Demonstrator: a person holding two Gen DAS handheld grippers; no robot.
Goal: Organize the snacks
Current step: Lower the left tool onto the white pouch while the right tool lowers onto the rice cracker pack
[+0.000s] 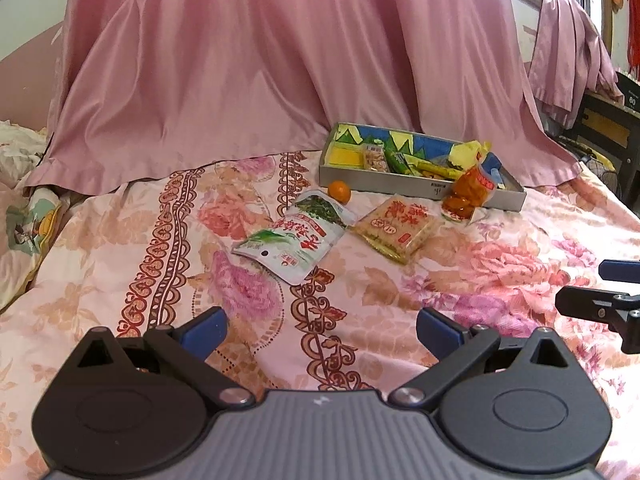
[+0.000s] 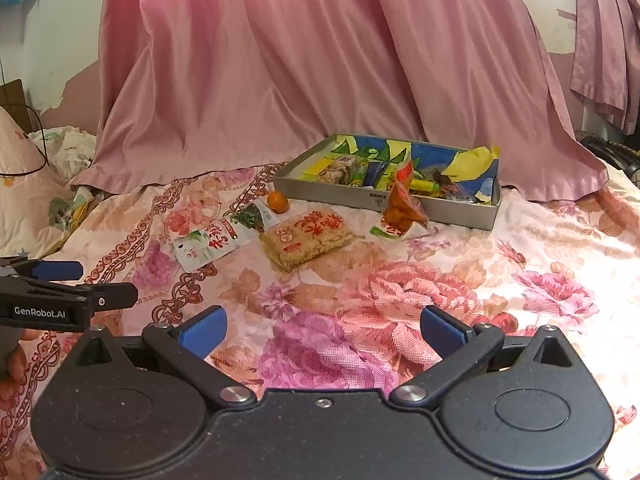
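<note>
Both jaws gape wide and empty, left gripper [image 1: 322,330] and right gripper [image 2: 323,330] hovering low over the bed [image 1: 120,248]. Ahead lie my green packet [image 1: 294,238], tangerine [image 1: 339,192], cracker pack [image 1: 394,228], orange bag [image 1: 470,188] leaning on the tray [image 1: 400,186] they likely belong in.

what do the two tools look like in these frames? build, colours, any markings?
Both match: the left tool and the right tool each have black linkage arms on round black housings with silver pivot screws, ending in blue textured fingertips. The left tool's centre plate is ribbed grey with a small white logo; the right's is plain black. White "GenRobot.AI" lettering shows on the left tool's side. No cables or sleeves visible.
</note>
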